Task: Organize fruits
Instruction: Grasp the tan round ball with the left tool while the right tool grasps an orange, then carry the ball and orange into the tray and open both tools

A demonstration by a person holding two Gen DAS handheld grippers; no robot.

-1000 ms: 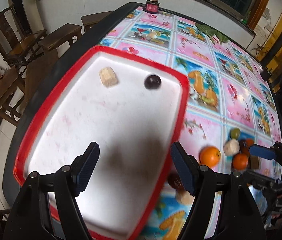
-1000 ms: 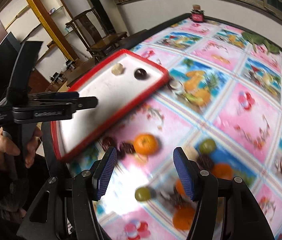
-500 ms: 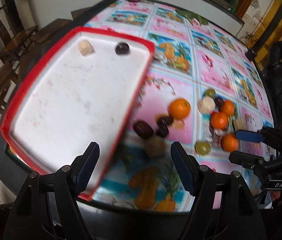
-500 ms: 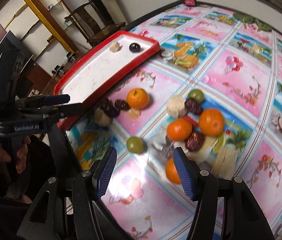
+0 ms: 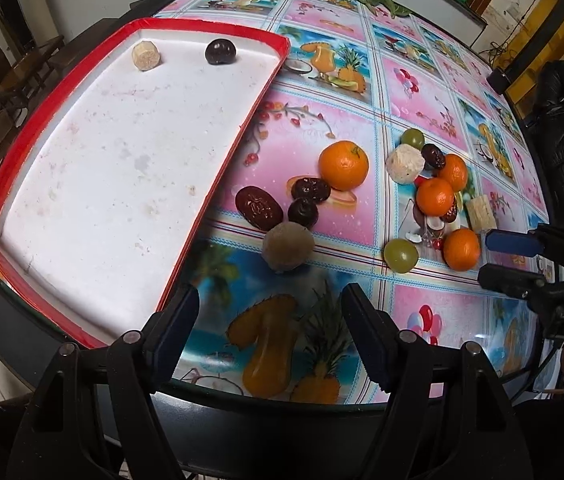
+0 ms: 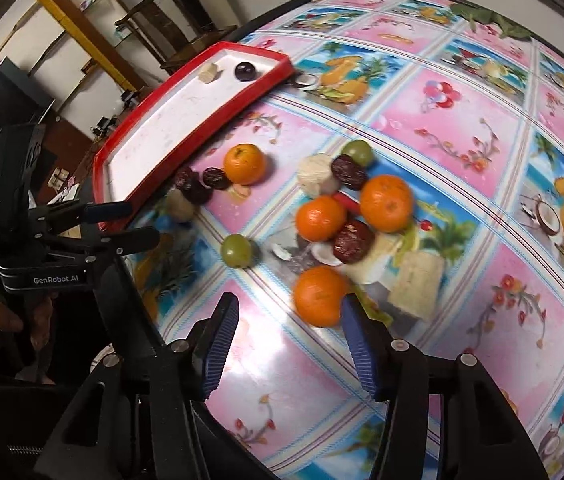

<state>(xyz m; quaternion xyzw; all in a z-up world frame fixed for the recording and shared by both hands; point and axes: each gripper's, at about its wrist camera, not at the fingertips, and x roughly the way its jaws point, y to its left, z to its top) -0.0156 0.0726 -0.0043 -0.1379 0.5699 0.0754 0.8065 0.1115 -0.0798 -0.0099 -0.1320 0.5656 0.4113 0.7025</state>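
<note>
On the worktop [image 5: 421, 312], right of the red-rimmed tray [image 5: 14, 184]: loose fruit, scattered in two clusters, none of it yet sorted. Inside the tray, at the far end only: one pale cut chunk [image 5: 146, 55] and one dark round fruit [image 5: 221, 51], set apart from each other.

Near cluster, just beside the tray's long edge: one brown round fruit [image 5: 287, 247], three dark wrinkled fruits [image 5: 258, 207], one lone orange [image 5: 343, 165]. Far cluster: three more oranges, two green fruits, pale chunks and further dark pieces, mostly packed touching.

Left tool [image 5: 270, 300]: spread wide, empty, pointed steeply down, with the brown round fruit just beyond the tips.

Right tool [image 6: 287, 308]: partly apart, just narrowed, clamped on nothing. Nearest orange [image 6: 317, 296] found ahead of the tips and off to one side, its edge hidden behind one finger; contact impossible to tell.

Step in hand, as judged: approach for a pick-up, one piece per tool, bound for the tray.

Advised for a clean pick:
- Right tool shifted sideways until centred over the nearest orange, then lowered to its widest part before closing.
- Squeezed gently, since round and likely to roll.
- Brown round fruit straddled squarely, clear of the dark pieces touching it.
- Placed beside like kinds in the tray.
</note>
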